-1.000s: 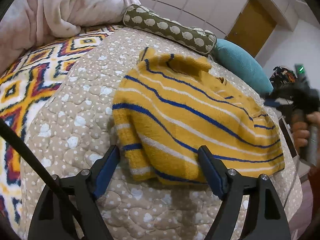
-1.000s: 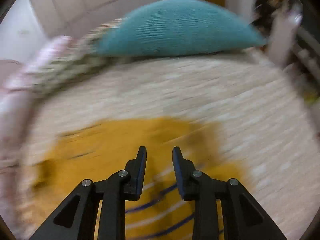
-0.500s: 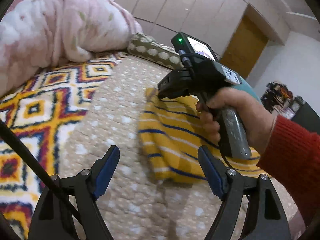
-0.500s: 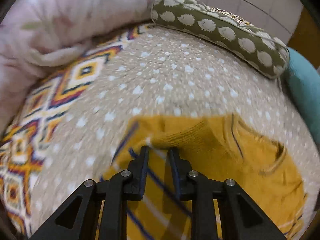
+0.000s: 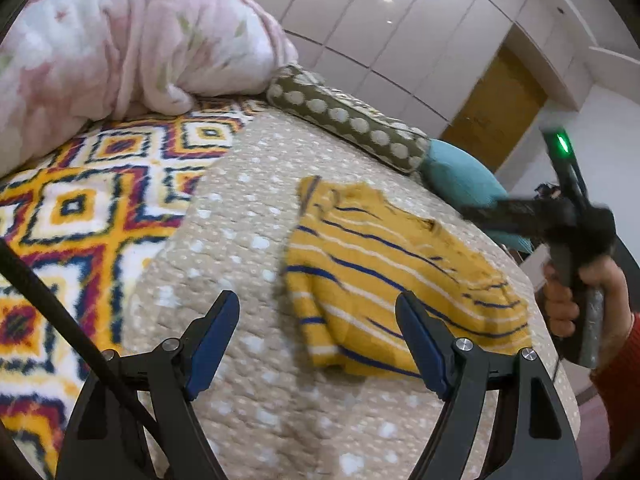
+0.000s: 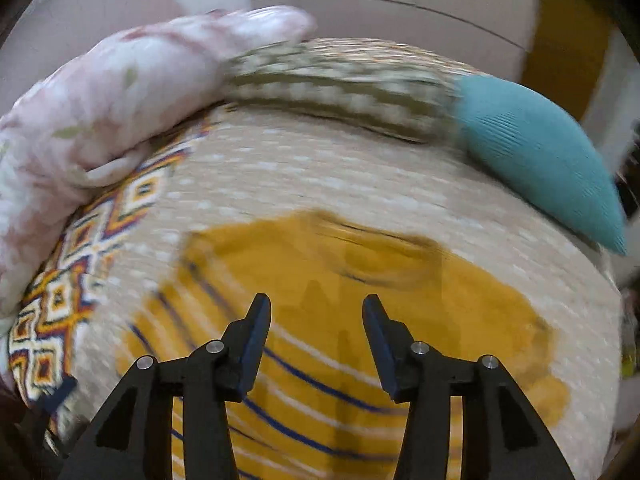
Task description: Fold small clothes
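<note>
A small yellow sweater (image 5: 384, 280) with blue and white stripes lies folded on the beige dotted quilt (image 5: 248, 264). In the left wrist view my left gripper (image 5: 318, 330) hangs open above the quilt at the sweater's near left corner, holding nothing. The right gripper's black body (image 5: 560, 220) shows at the right edge, held by a hand (image 5: 576, 300) in a red sleeve, off the sweater's right side. In the blurred right wrist view my right gripper (image 6: 316, 320) hovers over the sweater (image 6: 320, 280), its jaws opening with nothing between them.
A pink floral duvet (image 5: 120, 40) is heaped at the far left, beside a bright diamond-patterned blanket (image 5: 80, 208). An olive spotted bolster (image 5: 348, 120) and a teal cushion (image 5: 460, 172) line the far side. The bed's edge drops off at the right.
The right gripper swung over to the sweater's far left, then let go and pulled back to the right side, its jaws now wider. The left gripper drew back slightly and stayed open.
</note>
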Tool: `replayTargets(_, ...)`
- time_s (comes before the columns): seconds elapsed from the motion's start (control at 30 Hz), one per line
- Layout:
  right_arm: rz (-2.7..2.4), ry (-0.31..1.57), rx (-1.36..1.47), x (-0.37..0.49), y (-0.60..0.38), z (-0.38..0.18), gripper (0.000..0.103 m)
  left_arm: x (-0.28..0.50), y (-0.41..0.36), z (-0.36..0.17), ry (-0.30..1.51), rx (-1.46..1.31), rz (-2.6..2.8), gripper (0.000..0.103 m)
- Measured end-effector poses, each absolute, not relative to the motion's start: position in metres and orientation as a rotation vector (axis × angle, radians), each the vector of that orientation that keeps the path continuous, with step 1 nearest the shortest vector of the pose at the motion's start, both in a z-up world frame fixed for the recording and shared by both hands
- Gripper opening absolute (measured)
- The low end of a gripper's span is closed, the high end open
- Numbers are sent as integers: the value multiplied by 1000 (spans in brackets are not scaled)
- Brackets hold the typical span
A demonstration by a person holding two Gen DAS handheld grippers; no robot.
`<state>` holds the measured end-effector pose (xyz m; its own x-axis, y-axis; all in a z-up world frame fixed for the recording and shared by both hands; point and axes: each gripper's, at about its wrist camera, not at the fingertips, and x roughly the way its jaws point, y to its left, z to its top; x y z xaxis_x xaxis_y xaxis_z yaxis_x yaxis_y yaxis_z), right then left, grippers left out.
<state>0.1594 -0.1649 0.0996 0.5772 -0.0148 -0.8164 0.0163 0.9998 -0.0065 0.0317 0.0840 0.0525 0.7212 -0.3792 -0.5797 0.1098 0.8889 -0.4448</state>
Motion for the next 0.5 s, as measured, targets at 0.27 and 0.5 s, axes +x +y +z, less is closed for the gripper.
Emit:
replayTargets(0.27, -274, 944, 277, 78, -328, 93, 46, 31, 30, 51, 751, -340, -372, 80)
replayTargets(0.5, -267, 1002, 300, 75, -338, 50, 46, 28, -1, 38, 768, -199, -357, 80)
